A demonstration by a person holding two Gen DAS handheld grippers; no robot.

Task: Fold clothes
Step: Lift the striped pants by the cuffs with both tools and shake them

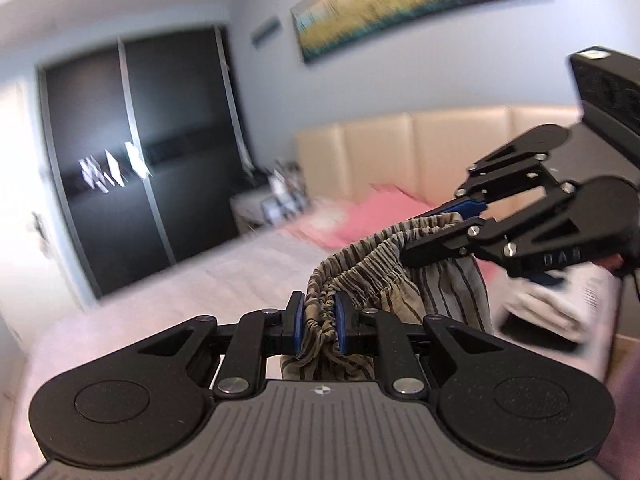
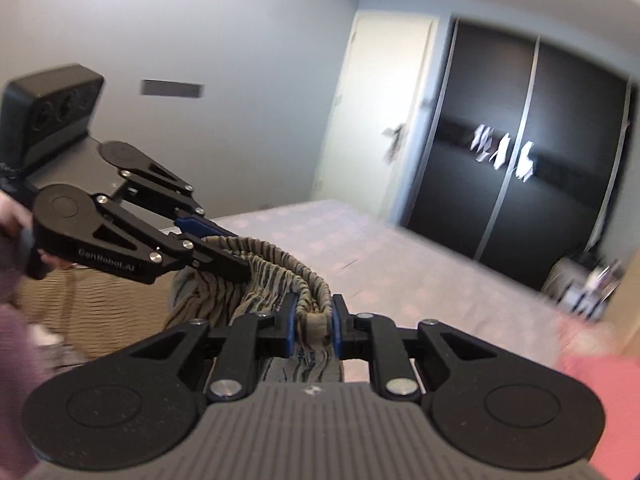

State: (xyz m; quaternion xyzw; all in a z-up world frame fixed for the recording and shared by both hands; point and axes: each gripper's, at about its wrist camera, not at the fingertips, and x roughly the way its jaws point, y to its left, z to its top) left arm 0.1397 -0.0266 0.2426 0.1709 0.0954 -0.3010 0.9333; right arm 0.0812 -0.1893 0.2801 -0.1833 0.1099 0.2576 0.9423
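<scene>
A brown and beige striped garment [image 1: 372, 272] with an elastic waistband hangs in the air above the bed. My left gripper [image 1: 320, 324] is shut on one end of the waistband. My right gripper [image 1: 444, 232] is shut on the waistband's other end, up and to the right. In the right wrist view my right gripper [image 2: 314, 328] pinches the bunched band [image 2: 280, 264], and my left gripper [image 2: 228, 252] holds it at the left. The rest of the garment hangs below, mostly hidden.
A bed with a pale cover [image 1: 200, 292] lies below. Pink pillows [image 1: 372, 216] and a beige headboard [image 1: 420, 148] are at its far end. Folded clothes [image 1: 548, 308] lie at the right. A dark sliding wardrobe [image 2: 520, 152] and a nightstand [image 1: 272, 204] stand beyond.
</scene>
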